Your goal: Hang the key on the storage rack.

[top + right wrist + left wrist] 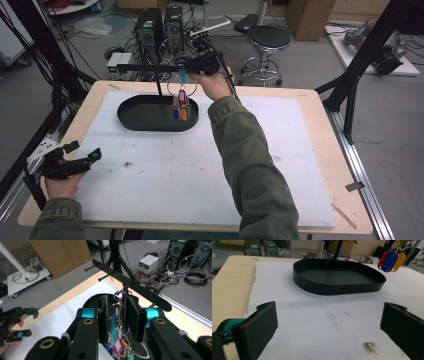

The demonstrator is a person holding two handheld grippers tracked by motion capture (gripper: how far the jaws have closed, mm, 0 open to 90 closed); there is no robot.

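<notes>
From the high view, the person is reaching the right gripper (192,67) out over the far edge of the table, and it is carrying a bunch of keys (181,102) that is dangling above the black oval tray (131,120). A thin black rack bar (145,65) is standing on a post rising from that tray, right beside the gripper. The left gripper (82,155) is resting in the hand at the near left corner of the white foam sheet (150,180), well apart from all of it.

In the left gripper view, its jaws are standing wide with nothing between them, just bare foam. The tray (332,286) is lying ahead, and the coloured key tags (390,261) are hanging in the air at the upper right, above the tray's far end.

In the right gripper view, the jaws are pinching tight on the key bunch (120,327), with rings and tags trailing below. The rack bar (130,285) with its short pegs (105,277) is running just behind the pads. To my eye the job is hanging the bunch on a peg, so the thing to do well is bringing the top ring level with a peg tip, sliding it on squarely, and only letting go once the ring is sitting over the peg, because a swinging bunch could easily slip off into the tray.
</notes>
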